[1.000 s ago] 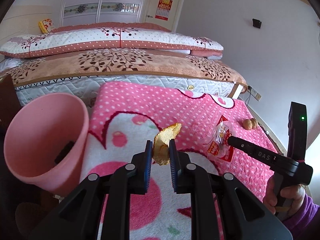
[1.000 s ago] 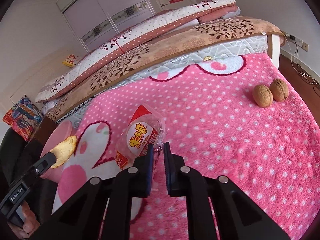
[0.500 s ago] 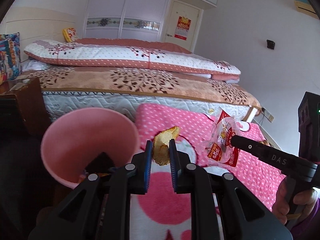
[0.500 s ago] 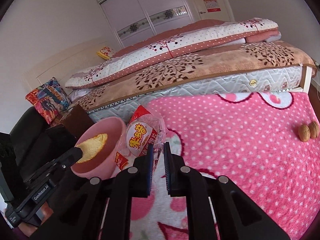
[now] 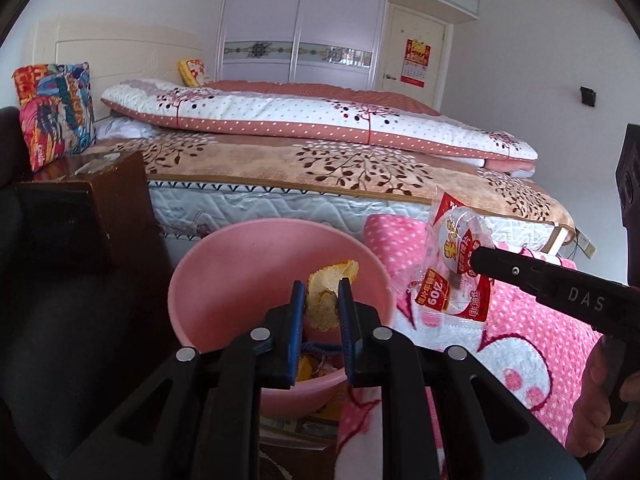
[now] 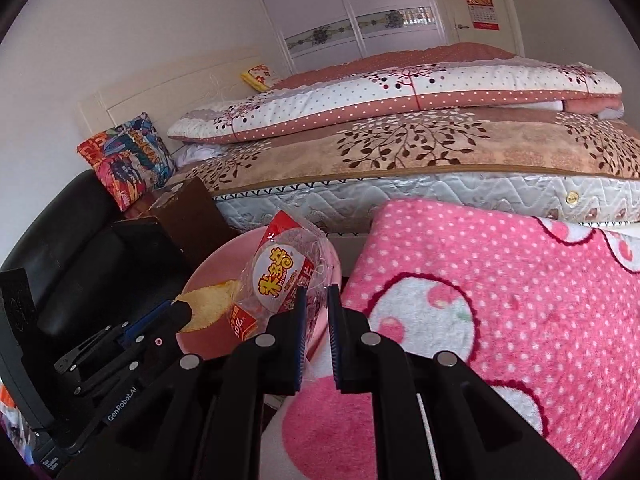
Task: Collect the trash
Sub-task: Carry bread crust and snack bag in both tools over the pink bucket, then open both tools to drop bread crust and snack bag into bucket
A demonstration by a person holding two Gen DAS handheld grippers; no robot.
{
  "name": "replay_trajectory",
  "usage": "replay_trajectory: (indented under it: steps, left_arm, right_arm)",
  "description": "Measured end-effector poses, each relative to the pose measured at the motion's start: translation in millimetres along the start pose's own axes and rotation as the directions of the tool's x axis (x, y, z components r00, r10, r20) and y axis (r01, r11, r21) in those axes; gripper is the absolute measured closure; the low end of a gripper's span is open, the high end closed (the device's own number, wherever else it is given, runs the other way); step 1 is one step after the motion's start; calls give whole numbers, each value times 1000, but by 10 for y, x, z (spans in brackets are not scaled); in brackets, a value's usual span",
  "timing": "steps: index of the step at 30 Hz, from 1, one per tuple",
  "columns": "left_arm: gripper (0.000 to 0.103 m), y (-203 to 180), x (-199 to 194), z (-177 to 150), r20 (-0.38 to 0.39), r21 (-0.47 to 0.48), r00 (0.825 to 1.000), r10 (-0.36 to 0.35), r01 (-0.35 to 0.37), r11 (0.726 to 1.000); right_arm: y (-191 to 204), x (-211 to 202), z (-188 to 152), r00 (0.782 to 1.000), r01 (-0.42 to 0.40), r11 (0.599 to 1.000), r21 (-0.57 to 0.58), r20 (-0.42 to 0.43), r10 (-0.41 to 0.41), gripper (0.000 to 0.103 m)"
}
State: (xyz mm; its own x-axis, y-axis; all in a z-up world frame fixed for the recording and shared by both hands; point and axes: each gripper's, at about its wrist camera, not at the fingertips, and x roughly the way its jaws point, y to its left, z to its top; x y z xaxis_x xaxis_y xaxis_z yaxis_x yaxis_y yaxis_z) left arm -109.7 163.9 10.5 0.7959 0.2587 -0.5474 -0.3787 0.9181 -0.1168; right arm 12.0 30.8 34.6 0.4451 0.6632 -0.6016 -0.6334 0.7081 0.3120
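Note:
My left gripper (image 5: 321, 285) is shut on a piece of orange peel (image 5: 326, 300) and holds it over the mouth of a pink bin (image 5: 224, 280). Some trash lies at the bin's bottom. My right gripper (image 6: 316, 292) is shut on a clear and red snack wrapper (image 6: 280, 280), held at the bin's right rim (image 6: 208, 268). The wrapper also shows in the left wrist view (image 5: 452, 268), with the right gripper (image 5: 474, 256) beside the bin. The peel shows in the right wrist view (image 6: 208, 304).
A pink dotted blanket (image 6: 500, 300) covers the surface right of the bin. A bed with folded quilts (image 5: 320, 128) stands behind. A dark wooden stand (image 5: 92, 216) and a black seat (image 6: 72, 264) are left of the bin.
Both grippers have swung left from over the blanket to the bin, each carrying its trash. The peel is now over the bin's opening and the wrapper at its rim.

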Motion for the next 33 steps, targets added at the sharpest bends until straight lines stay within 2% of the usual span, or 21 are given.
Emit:
replay_trajectory:
  steps: [11, 26, 31, 33]
  left_arm:
    - [87, 306, 189, -30, -45, -57, 998, 43, -45, 997]
    - [87, 503, 373, -107, -91, -97, 995, 42, -50, 994]
    - [87, 527, 384, -117, -93, -111, 995, 38, -48, 993]
    - [86, 531, 393, -109, -98, -113, 995, 37, -48, 992]
  right_arm:
    - [172, 448, -4, 998, 2, 999, -35, -64, -4, 93]
    - [274, 819, -55, 992, 4, 997, -71, -123, -13, 92]
    - [288, 857, -75, 992, 1, 997, -83, -128, -11, 87]
    - [290, 863, -76, 991, 0, 996, -84, -130, -11, 75]
